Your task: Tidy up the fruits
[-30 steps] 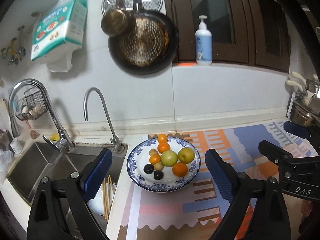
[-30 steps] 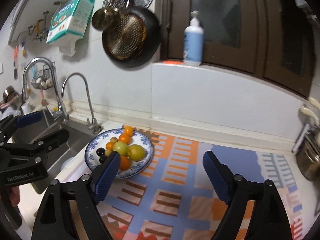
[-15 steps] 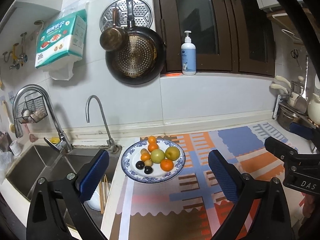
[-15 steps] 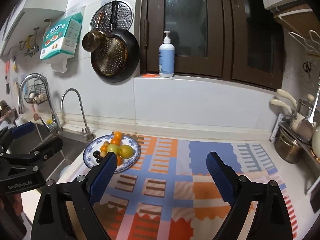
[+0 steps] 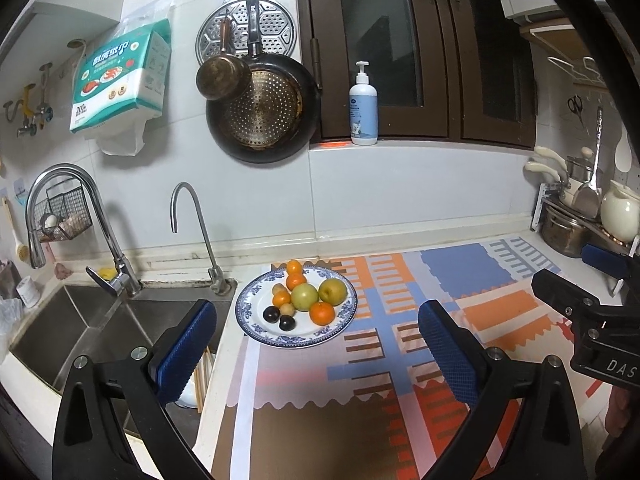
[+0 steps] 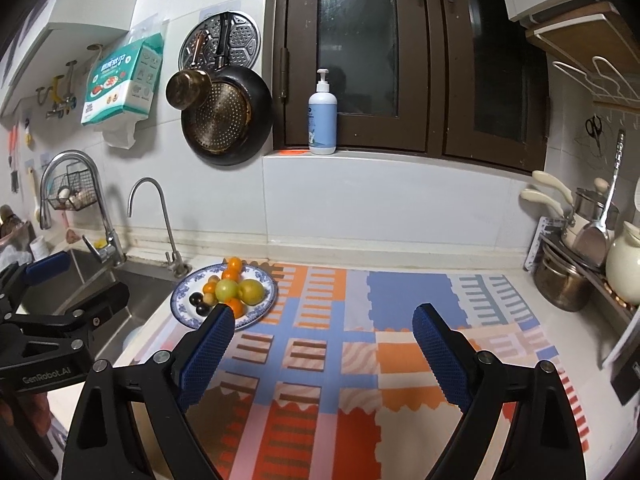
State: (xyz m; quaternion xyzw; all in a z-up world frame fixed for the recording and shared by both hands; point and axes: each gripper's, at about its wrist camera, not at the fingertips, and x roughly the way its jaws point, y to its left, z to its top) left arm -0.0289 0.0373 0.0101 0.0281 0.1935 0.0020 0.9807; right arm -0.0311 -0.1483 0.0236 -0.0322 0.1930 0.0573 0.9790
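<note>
A blue-and-white plate (image 5: 340, 320) on the counter holds several fruits: two green-yellow apples (image 5: 305, 297), oranges (image 5: 322, 313), dark plums (image 5: 271, 313) and small brown fruits. The plate also shows in the right wrist view (image 6: 269, 299). My left gripper (image 5: 318, 346) is open and empty, held back from the plate and above the counter. My right gripper (image 6: 320, 338) is open and empty, to the right of the plate over the patterned mat (image 6: 360, 352).
A steel sink (image 5: 80, 320) with two faucets lies left of the plate. Pots and a white kettle (image 6: 624, 268) stand on a rack at the right. A pan (image 5: 264, 116) hangs on the wall; a soap bottle (image 5: 363, 108) stands on the sill.
Both grippers have pulled back and up from the plate, so it looks smaller and farther. Both stay open and empty.
</note>
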